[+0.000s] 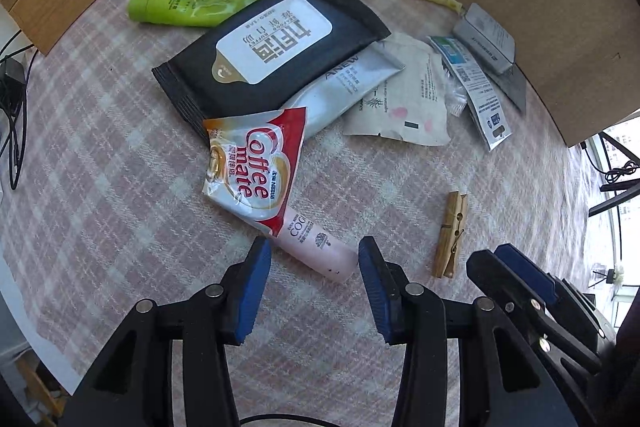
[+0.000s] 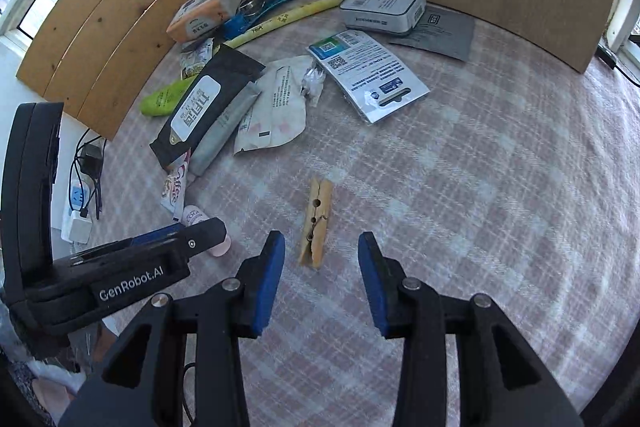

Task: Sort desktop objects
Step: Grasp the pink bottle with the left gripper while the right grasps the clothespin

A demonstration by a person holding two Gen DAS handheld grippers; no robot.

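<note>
The left gripper (image 1: 314,261) hangs with jaws wide and empty around the near end of a pink tube (image 1: 320,247), perhaps not touching it. The right gripper (image 2: 322,259) is spread equally wide, and the wooden clothespin (image 2: 317,223) lies on the checked cloth (image 2: 480,207) just ahead of its fingertips.

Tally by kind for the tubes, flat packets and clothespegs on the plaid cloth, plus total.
Squeeze tubes: 3, namely green tube, silver tube, pink tube.
Flat packets: 3, namely black wipes pack, red-white creamer sachet, crumpled white sachet.
Wooden clothespeg: 1.
Total: 7.
</note>
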